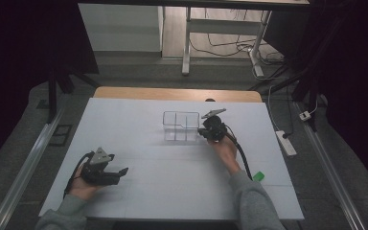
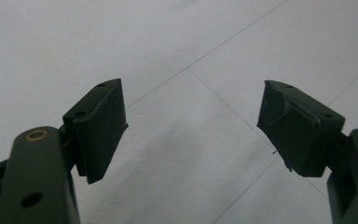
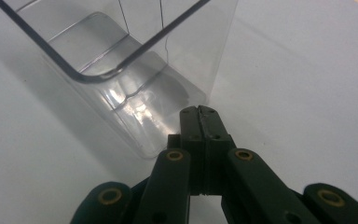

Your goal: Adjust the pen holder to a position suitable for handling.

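Observation:
A clear plastic container (image 1: 181, 125) with inner dividers stands upright in the middle of the white table (image 1: 139, 187). My right gripper (image 1: 203, 131) sits at its right side, held by a hand in a grey sleeve. In the right gripper view the container (image 3: 186, 51) looks empty, and my right gripper (image 3: 199, 112) is shut with nothing between its jaws, the tips right at the container's lower corner. Whether they touch it I cannot tell. My left gripper (image 1: 123, 171) rests low at the table's front left. In its own view the left gripper (image 2: 193, 116) is open over bare tabletop.
A small green object (image 1: 258, 176) lies near the table's right edge beside the right forearm. The table's far edge is a wooden strip (image 1: 177, 93). On the floor to the right lies a power strip (image 1: 286, 142) with cables. Desk legs (image 1: 186, 48) stand beyond.

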Available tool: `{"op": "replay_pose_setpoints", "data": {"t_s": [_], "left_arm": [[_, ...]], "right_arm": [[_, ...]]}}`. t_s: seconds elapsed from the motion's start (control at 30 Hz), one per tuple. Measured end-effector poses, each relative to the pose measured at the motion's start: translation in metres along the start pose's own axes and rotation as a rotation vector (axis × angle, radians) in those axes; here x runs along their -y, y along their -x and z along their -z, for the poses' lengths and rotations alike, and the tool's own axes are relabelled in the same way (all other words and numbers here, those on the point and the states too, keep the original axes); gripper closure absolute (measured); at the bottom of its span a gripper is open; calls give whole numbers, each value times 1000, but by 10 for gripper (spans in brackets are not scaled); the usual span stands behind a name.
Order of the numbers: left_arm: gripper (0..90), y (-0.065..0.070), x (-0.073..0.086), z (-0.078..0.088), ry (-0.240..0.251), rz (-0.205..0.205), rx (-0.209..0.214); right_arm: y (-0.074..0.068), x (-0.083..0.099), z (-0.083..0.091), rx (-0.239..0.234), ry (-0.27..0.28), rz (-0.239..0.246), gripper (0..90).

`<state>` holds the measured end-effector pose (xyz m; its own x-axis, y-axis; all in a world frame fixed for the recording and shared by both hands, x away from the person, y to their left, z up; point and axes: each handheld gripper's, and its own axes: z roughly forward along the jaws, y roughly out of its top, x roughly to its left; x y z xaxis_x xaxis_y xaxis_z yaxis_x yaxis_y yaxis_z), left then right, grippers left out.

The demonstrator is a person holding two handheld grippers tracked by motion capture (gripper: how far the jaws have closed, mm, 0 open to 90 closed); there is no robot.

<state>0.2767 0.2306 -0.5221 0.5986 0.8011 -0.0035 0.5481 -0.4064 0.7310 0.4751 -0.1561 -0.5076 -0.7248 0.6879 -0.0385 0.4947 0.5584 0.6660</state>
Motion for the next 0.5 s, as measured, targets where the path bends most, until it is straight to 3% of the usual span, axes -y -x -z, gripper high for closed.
{"op": "replay_pose_setpoints", "data": {"t_s": [0.2, 0.5], "left_arm": [[228, 0, 0, 0, 2, 2, -1], [229, -2, 0, -1, -1, 5, -1]], "right_arm": [[0, -1, 6, 9, 9, -4, 894], [9, 0, 28, 11, 40, -20, 877]]}}
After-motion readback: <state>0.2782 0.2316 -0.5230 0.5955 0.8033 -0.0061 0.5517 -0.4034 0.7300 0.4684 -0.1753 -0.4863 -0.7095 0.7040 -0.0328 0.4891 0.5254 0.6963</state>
